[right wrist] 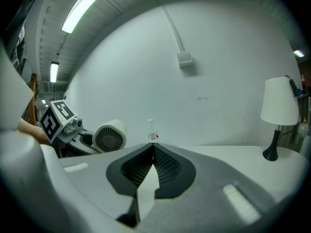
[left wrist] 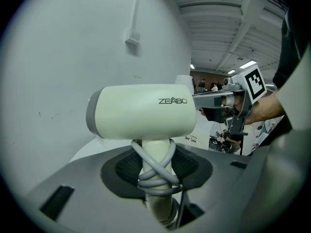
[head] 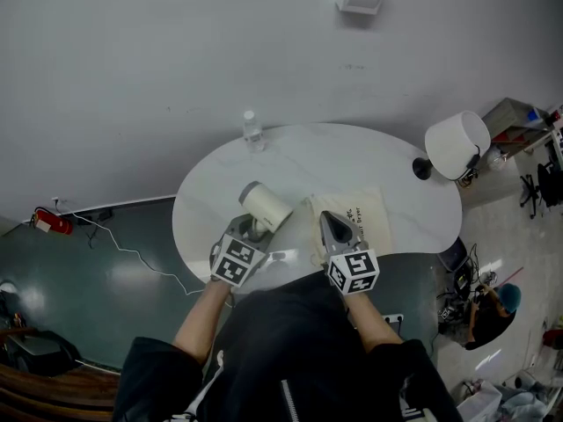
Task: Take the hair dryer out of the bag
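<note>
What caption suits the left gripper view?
Left gripper clamps the cord-wrapped handle of a cream plastic hair dryer.

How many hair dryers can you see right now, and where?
1. The hair dryer is held by its cord-wrapped handle in the left gripper, above the table, left of the bag. Whether the bag hides another cannot be seen.

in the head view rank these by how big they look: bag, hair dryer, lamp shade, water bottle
1. bag
2. lamp shade, though it stands higher, nearer the camera
3. hair dryer, close behind the shade and also lifted, so this pair is unsure
4. water bottle
</note>
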